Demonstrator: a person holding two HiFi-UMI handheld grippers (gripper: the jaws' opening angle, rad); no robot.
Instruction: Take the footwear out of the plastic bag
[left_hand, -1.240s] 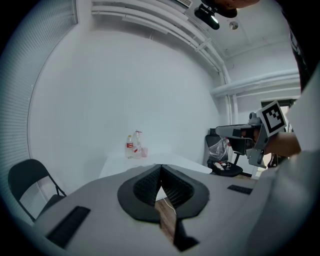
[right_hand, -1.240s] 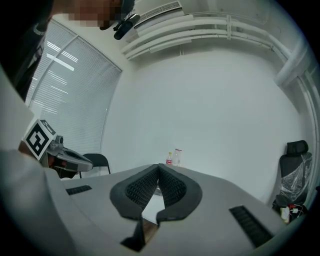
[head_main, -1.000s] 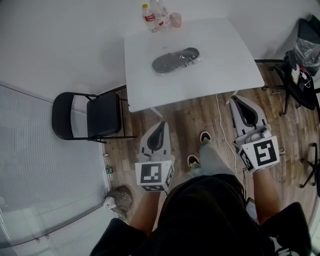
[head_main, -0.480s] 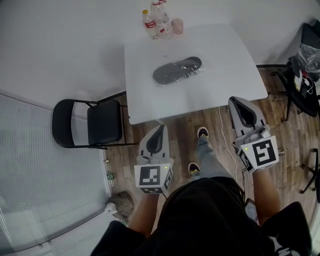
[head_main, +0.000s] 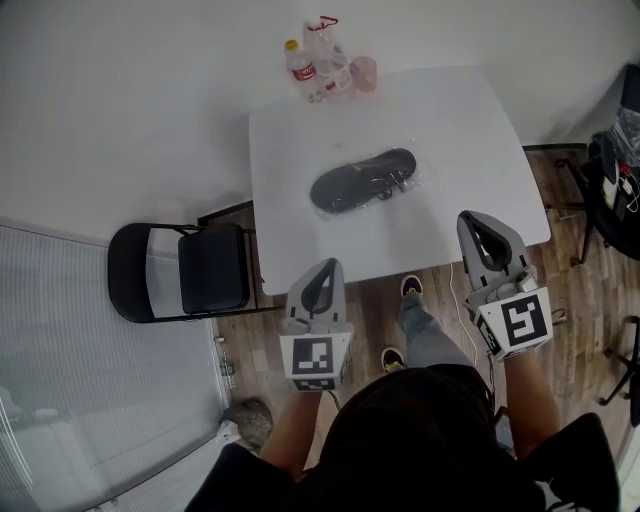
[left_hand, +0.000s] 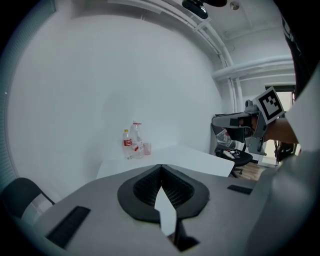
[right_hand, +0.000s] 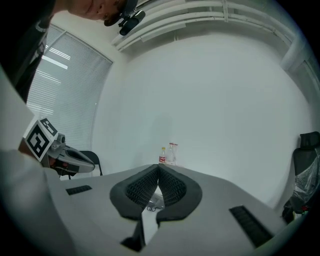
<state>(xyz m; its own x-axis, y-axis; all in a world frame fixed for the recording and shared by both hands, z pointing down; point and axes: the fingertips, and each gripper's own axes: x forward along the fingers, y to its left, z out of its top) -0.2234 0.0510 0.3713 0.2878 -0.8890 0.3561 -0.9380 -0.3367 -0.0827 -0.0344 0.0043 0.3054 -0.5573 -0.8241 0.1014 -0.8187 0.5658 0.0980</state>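
Note:
A dark shoe sole in a clear plastic bag (head_main: 364, 180) lies in the middle of the white table (head_main: 470, 150). My left gripper (head_main: 328, 266) is shut and empty, its tips at the table's near edge. My right gripper (head_main: 468, 218) is shut and empty too, over the table's near right part, short of the bag. In the left gripper view the jaws (left_hand: 161, 167) meet, with the table (left_hand: 190, 157) ahead. In the right gripper view the jaws (right_hand: 158, 168) meet, and a bit of the bag (right_hand: 154, 202) shows through the gap below them.
Two plastic bottles (head_main: 316, 62) and a pink cup (head_main: 364, 72) stand at the table's far edge. A black folding chair (head_main: 185, 270) stands left of the table. Another dark chair with things on it (head_main: 618, 170) is at the right. The person's feet (head_main: 408, 290) are on the wooden floor.
The person has walked up to the table. Both grippers, still shut, have moved forward from over the floor to the table's near edge.

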